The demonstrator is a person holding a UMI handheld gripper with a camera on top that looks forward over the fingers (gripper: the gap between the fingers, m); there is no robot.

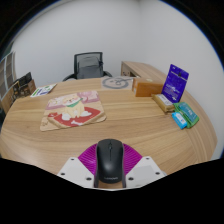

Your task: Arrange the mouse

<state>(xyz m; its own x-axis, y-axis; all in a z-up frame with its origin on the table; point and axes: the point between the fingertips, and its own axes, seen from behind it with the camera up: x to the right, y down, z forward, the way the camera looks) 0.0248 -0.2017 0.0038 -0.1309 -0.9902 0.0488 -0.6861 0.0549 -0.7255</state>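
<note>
The tongs (109, 172) are gripping the black mouse (109, 160) between their purple pads, holding it above the near edge of the wooden tabletop (130, 125), so the pickup looks done while setting it down in place is remaining.

We are seeing only the front of our hand-held tool (109, 163). Two pale grey, angular fingers (76, 168) are showing, one at each side, each with flat faceted edges. Magenta-purple pads (89, 155) with a ribbed texture are lining their inner faces. No cables, screws, markings or sleeves are showing.
</note>
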